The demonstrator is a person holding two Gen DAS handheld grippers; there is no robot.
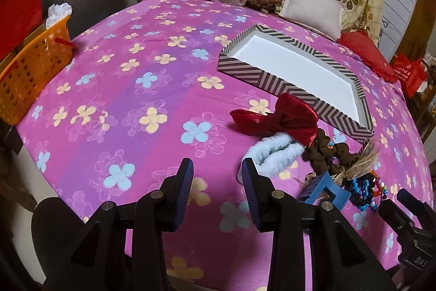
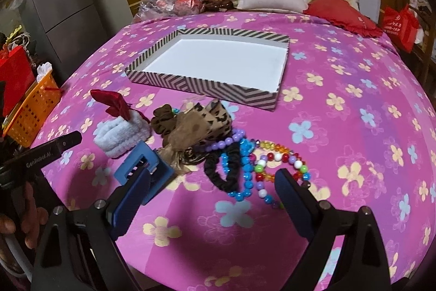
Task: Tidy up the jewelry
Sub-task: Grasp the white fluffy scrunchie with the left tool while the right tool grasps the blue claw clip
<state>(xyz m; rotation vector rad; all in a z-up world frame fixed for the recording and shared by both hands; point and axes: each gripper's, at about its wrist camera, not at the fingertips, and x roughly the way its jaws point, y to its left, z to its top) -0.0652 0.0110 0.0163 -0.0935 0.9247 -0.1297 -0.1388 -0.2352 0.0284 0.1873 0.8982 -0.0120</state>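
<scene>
Hovering wide open above the beaded bracelets [image 2: 261,168], the right gripper [image 2: 212,198] seems ready to grasp; left gripper [image 1: 218,190] open, striped box [image 2: 207,89] empty.

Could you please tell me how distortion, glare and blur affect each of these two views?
Left wrist view: fisheye bulges the pink bedspread into a dome, corners vignetted black, and the striped box has a blown-out white floor. Right wrist view: same bulge, beaded bracelets sharp, leopard-print bow slightly smeared.
</scene>
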